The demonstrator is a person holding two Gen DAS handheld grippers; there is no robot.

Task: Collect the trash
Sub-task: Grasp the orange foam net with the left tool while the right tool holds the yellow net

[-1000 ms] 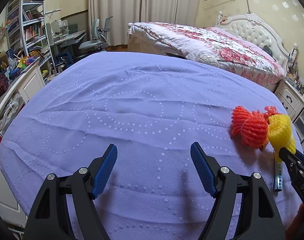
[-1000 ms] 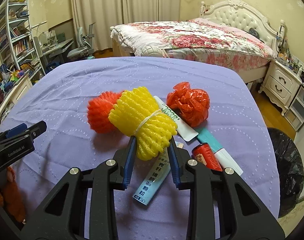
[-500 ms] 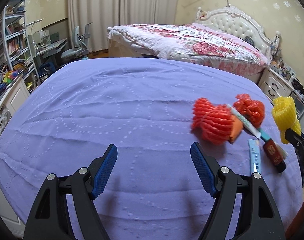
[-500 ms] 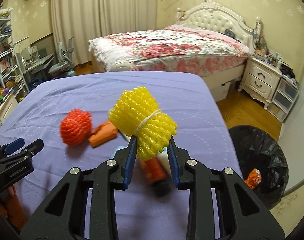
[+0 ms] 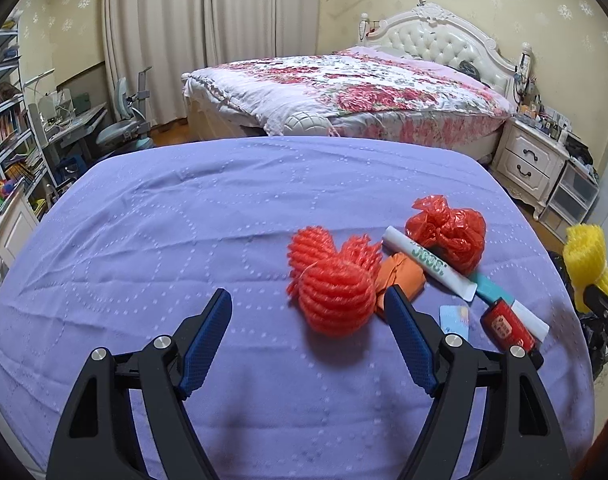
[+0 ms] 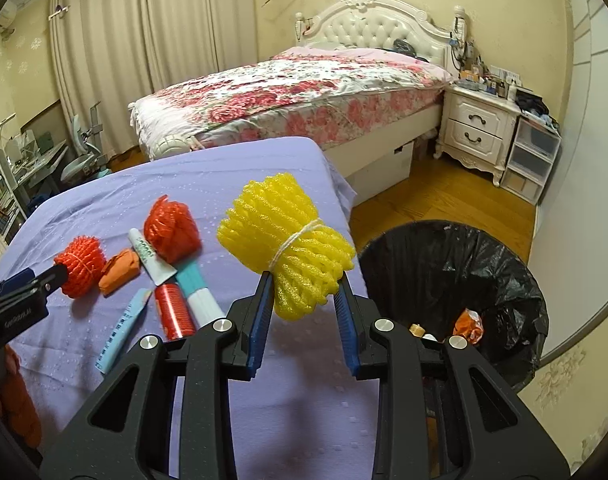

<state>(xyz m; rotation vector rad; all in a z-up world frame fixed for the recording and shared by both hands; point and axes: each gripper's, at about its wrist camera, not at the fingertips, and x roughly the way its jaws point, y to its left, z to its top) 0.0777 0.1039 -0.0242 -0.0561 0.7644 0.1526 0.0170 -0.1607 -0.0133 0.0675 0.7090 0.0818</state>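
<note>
Clamped on a yellow foam-net bundle (image 6: 288,245), tied at the waist with string: right gripper (image 6: 304,307), jaws narrow, pads pressing the lower lobe just below the tie. Light, soft, springy by the look; likely to squash rather than slip, and to drop cleanly once released. Held above the near right edge of the worktop (image 6: 240,168), beside the black-lined trash bin (image 6: 455,292) on the floor, mouth wide open with a few scraps inside. Open air between bundle and bin; only the worktop corner to clear.

Left gripper (image 5: 309,334) wide open, jaws having just spread a little more, gripping nothing, aimed at the red foam-net bundle (image 5: 335,296) lying just ahead, near the inner face of the right finger. Same soft, featherweight stuff; best taken across the round body, where the net gives. Touching it on the right, a crumpled orange scrap (image 5: 401,276); further right a white tube (image 5: 427,264), a red plastic bag wad (image 5: 447,232), a small red canister (image 5: 507,326) and a pale blue packet (image 5: 455,320). Crowded on that side, bare purple cloth on the left for approach.
</note>
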